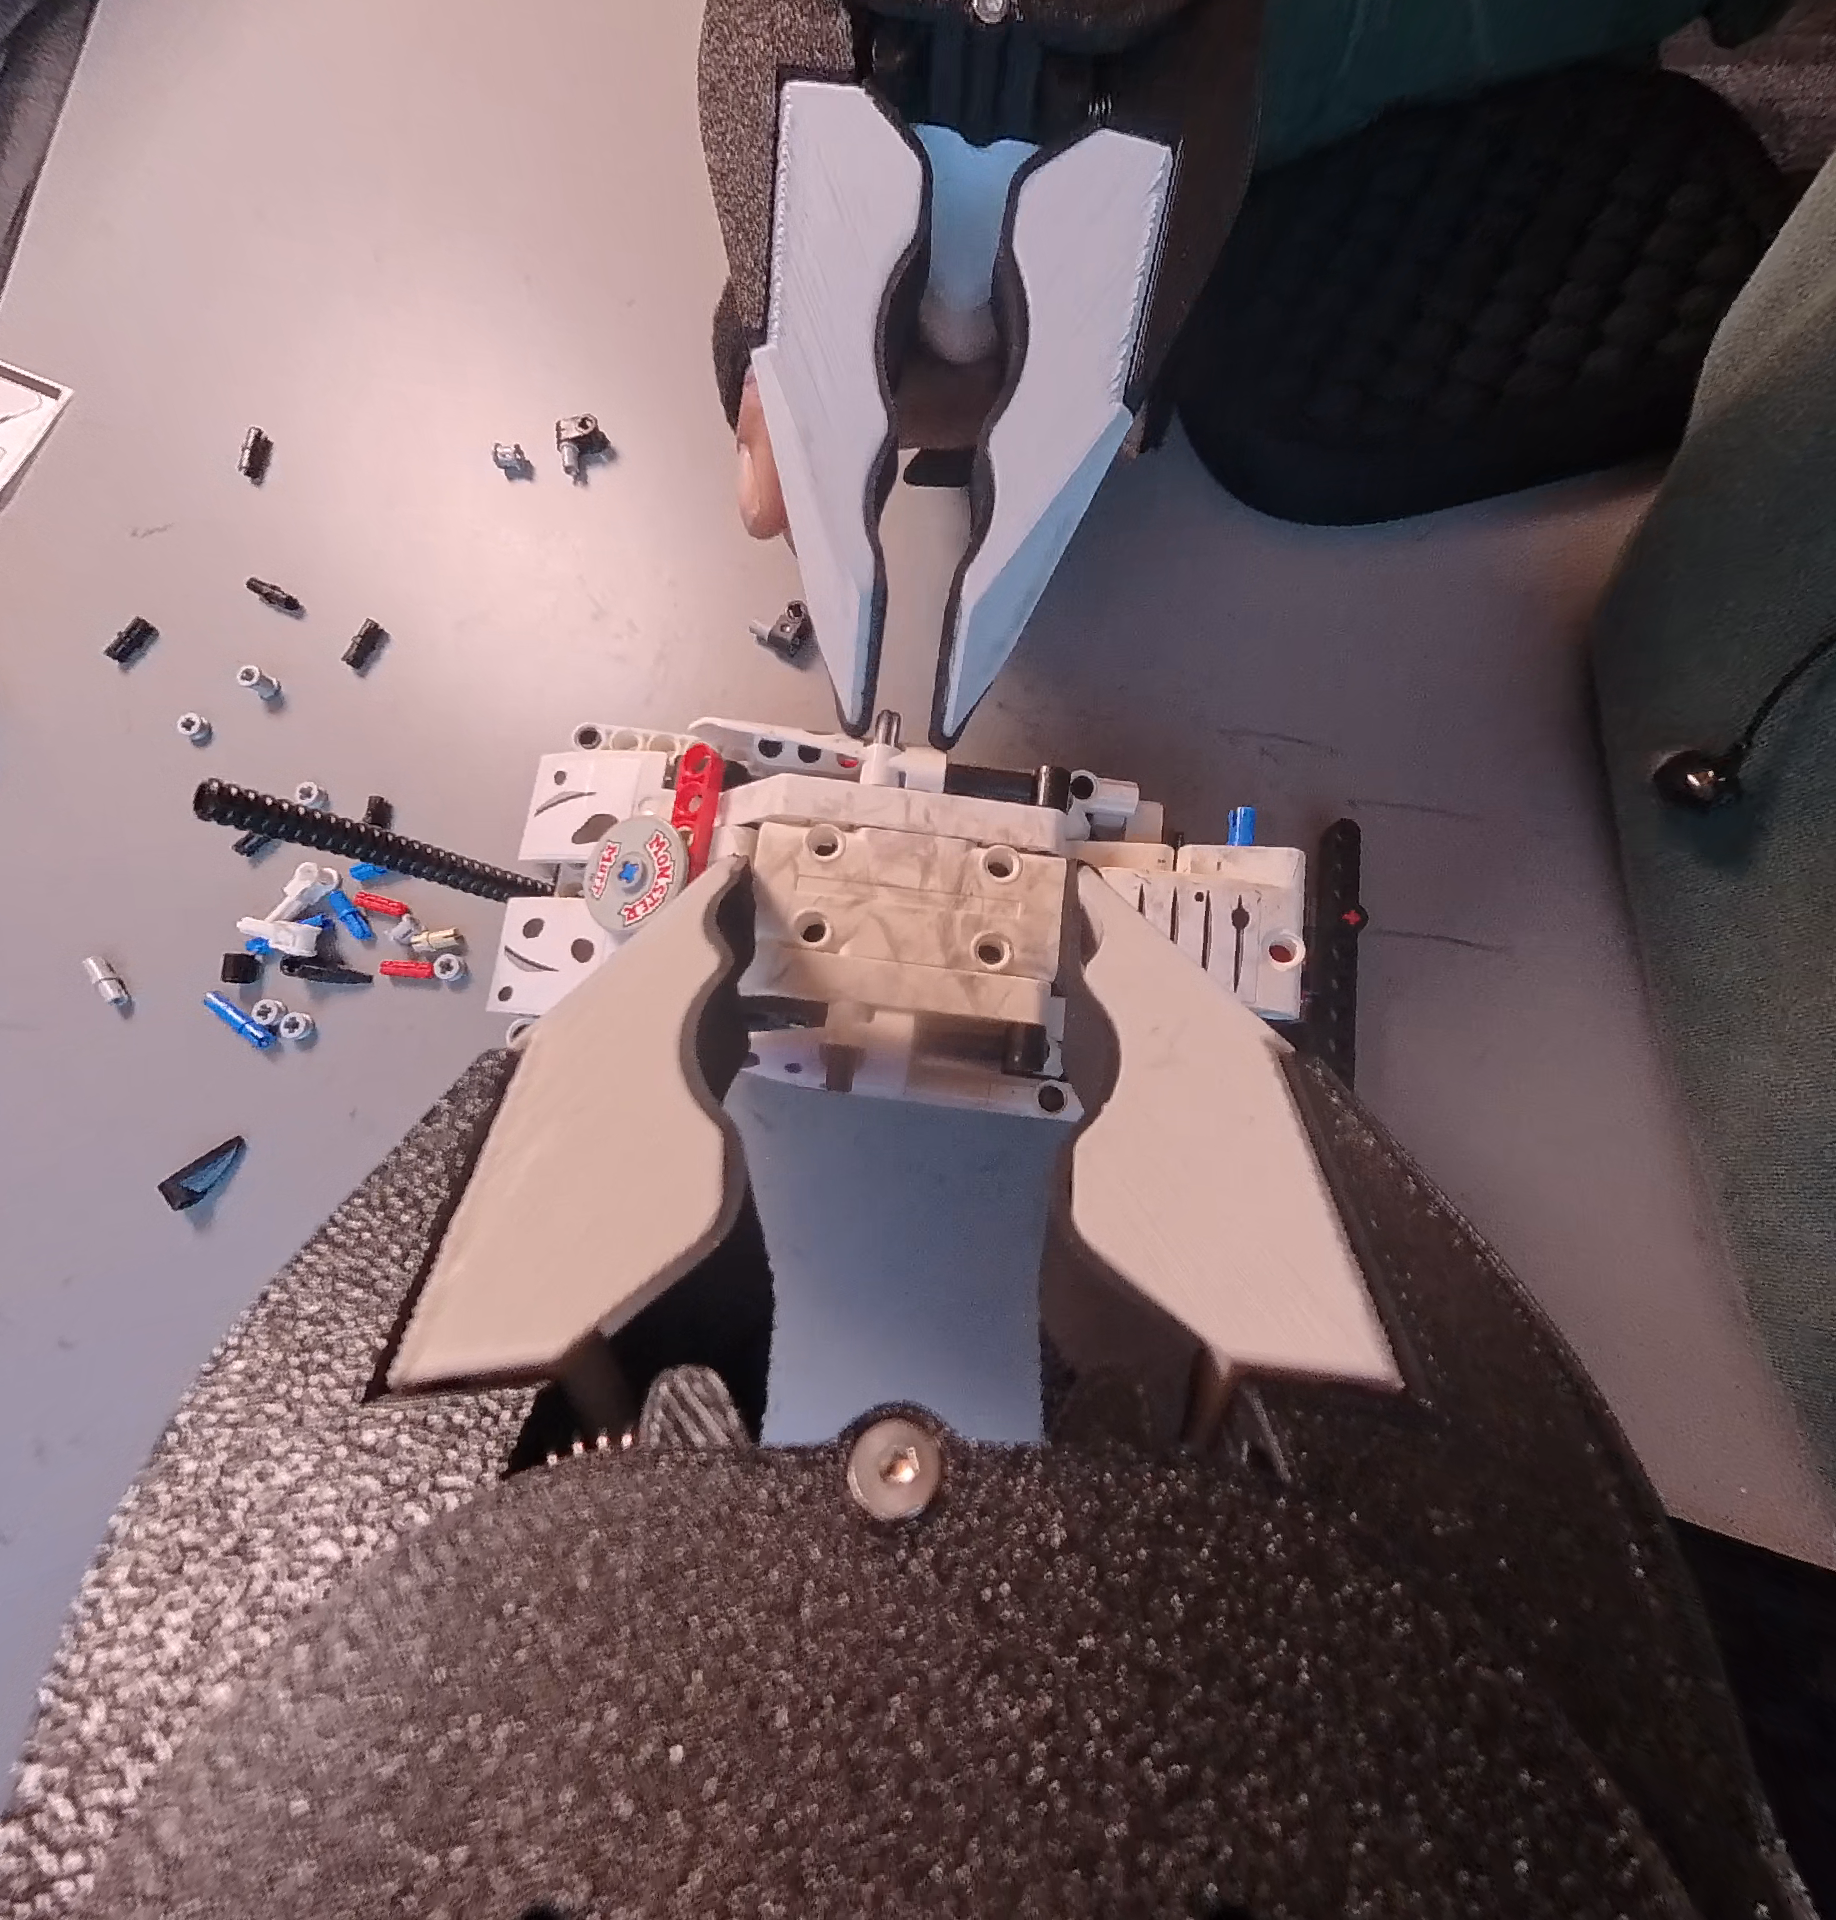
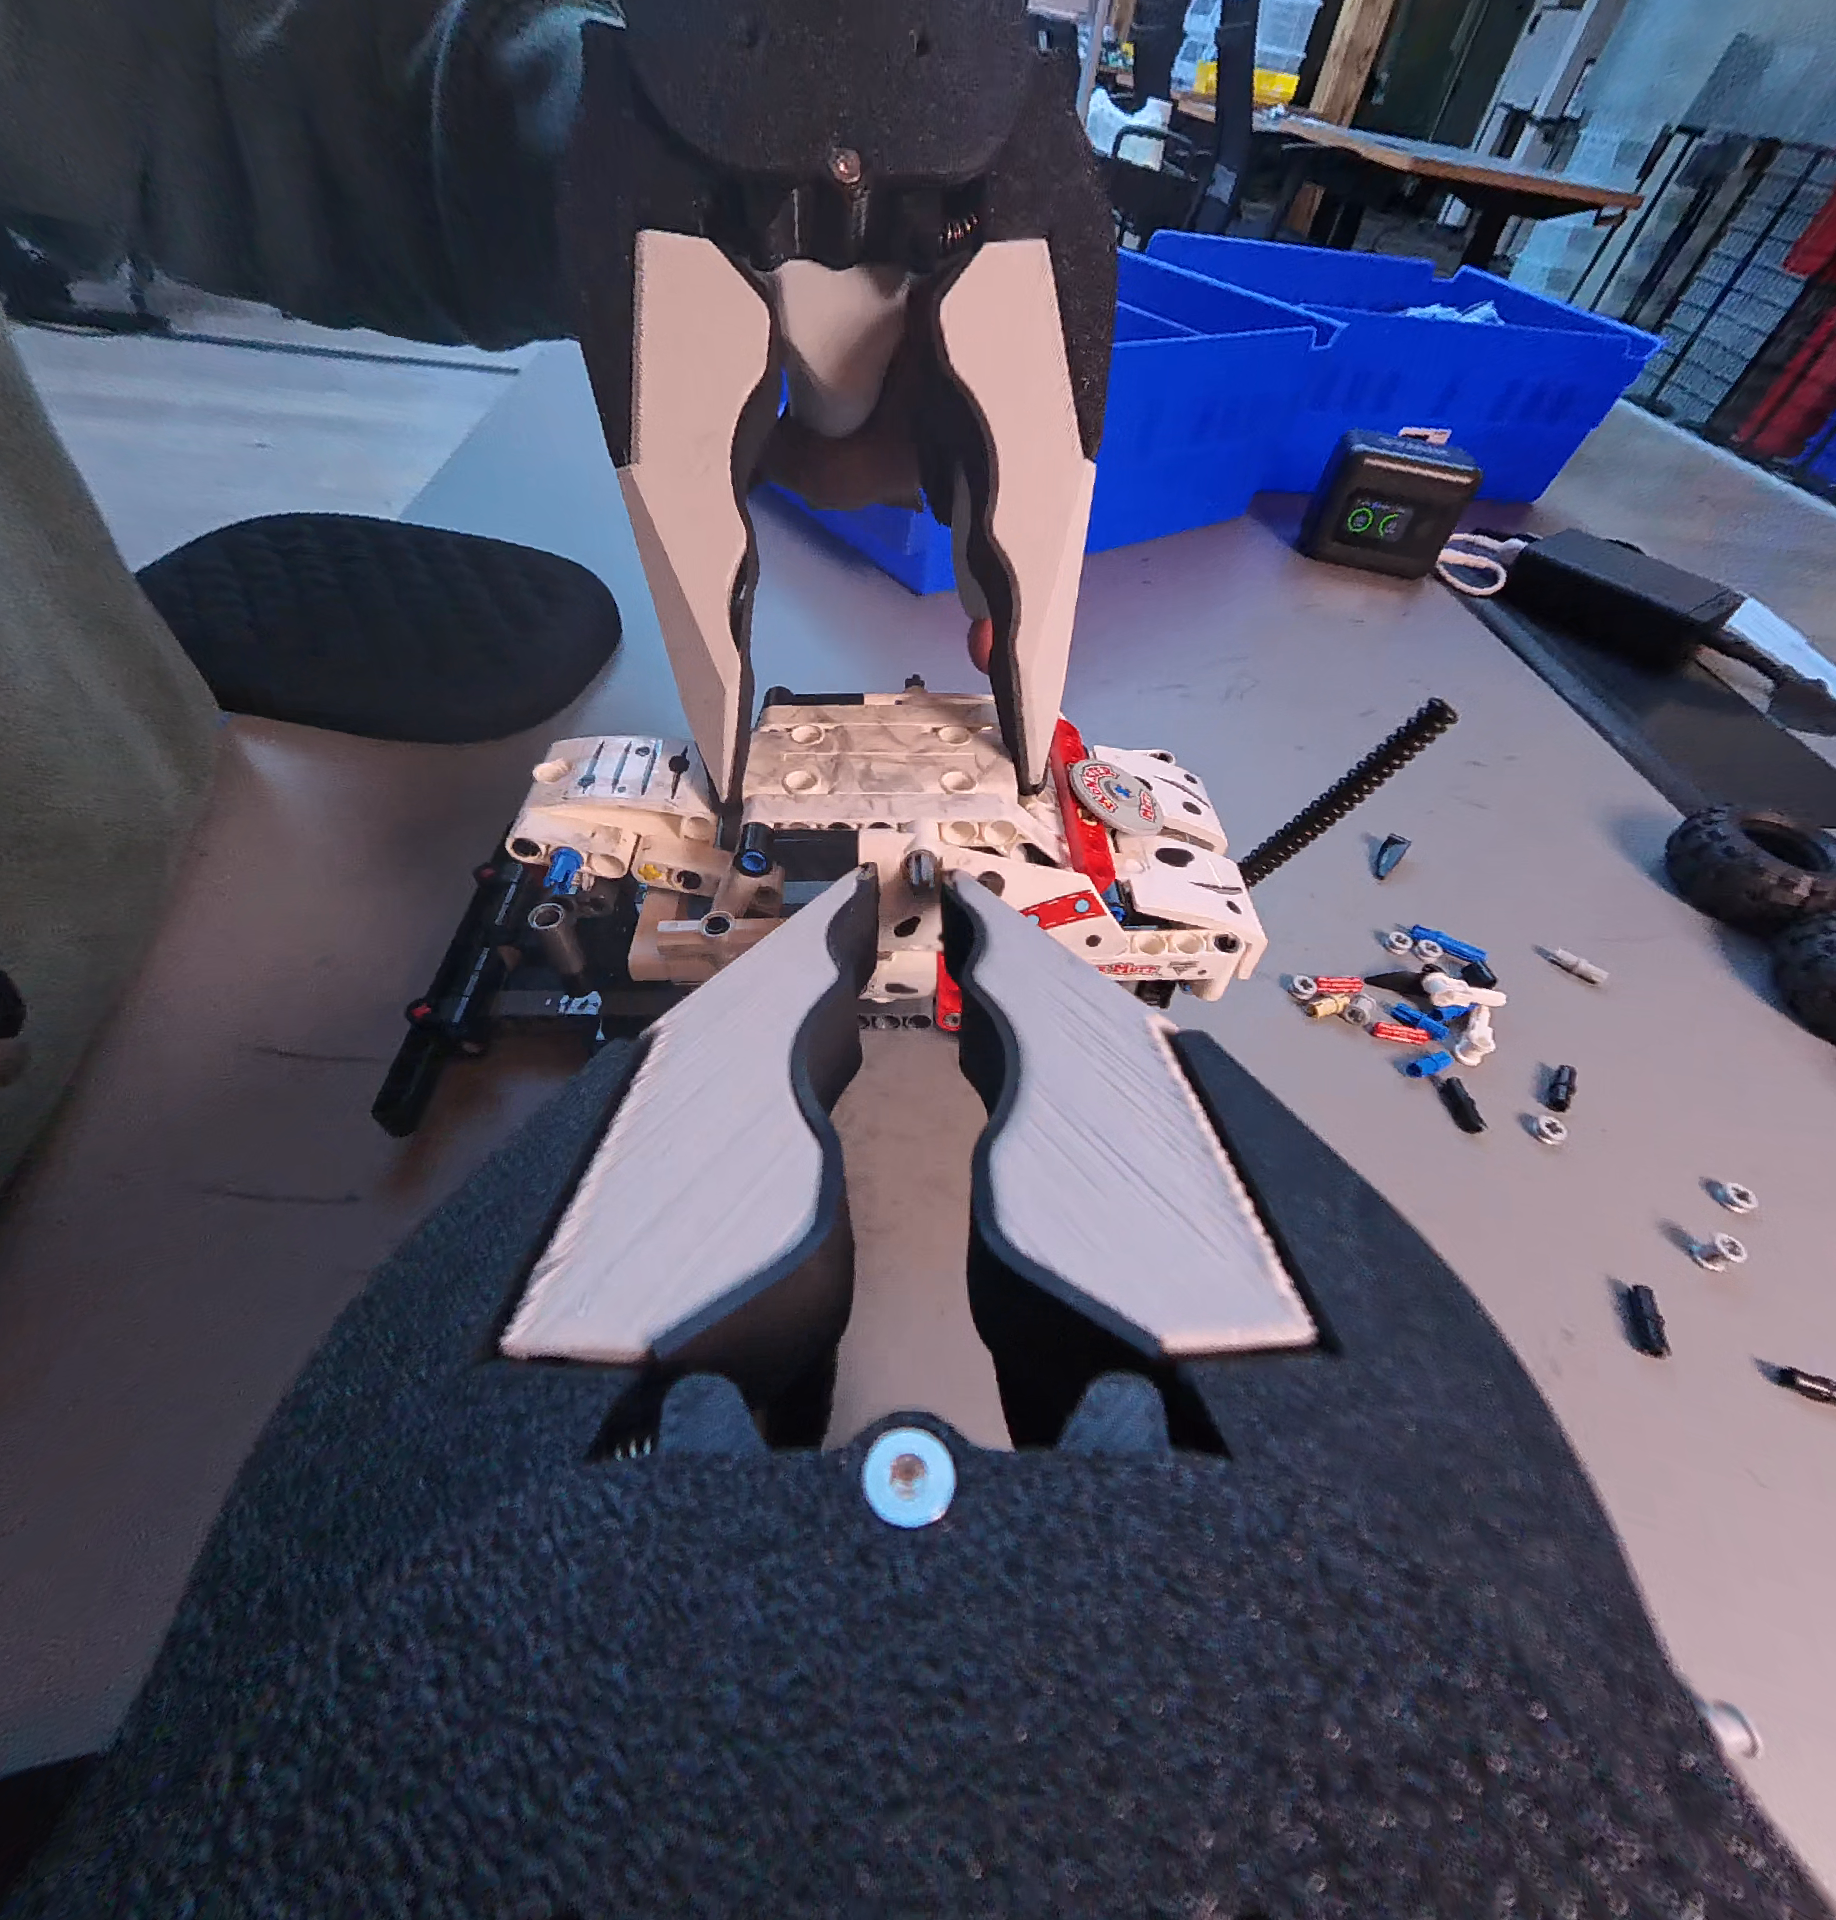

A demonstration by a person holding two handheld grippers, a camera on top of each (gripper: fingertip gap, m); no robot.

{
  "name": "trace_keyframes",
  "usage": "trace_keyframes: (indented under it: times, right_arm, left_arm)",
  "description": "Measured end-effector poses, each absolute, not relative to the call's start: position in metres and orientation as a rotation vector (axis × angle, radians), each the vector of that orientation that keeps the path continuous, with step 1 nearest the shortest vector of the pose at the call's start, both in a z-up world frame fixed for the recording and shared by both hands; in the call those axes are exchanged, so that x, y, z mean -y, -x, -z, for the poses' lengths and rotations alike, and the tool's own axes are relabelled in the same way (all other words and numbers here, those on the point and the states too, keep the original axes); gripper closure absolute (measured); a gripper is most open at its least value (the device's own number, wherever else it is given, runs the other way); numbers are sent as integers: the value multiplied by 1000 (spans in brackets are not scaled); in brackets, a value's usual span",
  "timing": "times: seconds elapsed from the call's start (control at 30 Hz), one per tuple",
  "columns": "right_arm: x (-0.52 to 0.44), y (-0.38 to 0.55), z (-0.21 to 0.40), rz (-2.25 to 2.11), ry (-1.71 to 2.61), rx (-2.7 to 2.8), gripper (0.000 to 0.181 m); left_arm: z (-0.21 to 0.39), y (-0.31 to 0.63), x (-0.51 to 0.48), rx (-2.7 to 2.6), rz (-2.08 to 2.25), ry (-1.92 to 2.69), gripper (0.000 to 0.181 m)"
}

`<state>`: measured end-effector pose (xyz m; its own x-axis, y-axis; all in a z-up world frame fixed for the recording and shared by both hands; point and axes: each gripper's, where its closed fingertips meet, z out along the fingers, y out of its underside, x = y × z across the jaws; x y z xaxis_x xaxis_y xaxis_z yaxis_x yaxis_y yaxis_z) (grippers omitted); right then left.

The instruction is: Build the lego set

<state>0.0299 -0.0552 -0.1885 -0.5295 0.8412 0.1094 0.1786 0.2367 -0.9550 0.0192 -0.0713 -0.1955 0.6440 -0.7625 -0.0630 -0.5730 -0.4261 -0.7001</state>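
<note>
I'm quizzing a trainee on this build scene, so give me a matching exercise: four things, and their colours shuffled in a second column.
Things:
1. bin
2. ribbed hose
3. round disc on the model
4. holed beam beside that disc

Colours:
A. grey
B. red
C. blue
D. black

Pairs: 1-C, 2-D, 3-A, 4-B

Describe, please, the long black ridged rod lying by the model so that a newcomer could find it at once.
Start at the white lego model in the middle of the grey table. From its end with the round grey disc, a black ribbed hose runs out across the tabletop. It is much longer than the small loose pins beside it.
</note>
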Motion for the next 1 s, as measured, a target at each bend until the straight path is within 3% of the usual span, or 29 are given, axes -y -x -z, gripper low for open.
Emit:
trace_keyframes:
  times: [0.1,1.0]
  right_arm:
    - [54,-28,188,-1323,929,1884,178]
    - [56,-31,187,-1359,849,1878,181]
  left_arm:
    - [196,-20,72,-1050,355,2142,124]
    - [196,-26,72,-1018,363,2135,125]
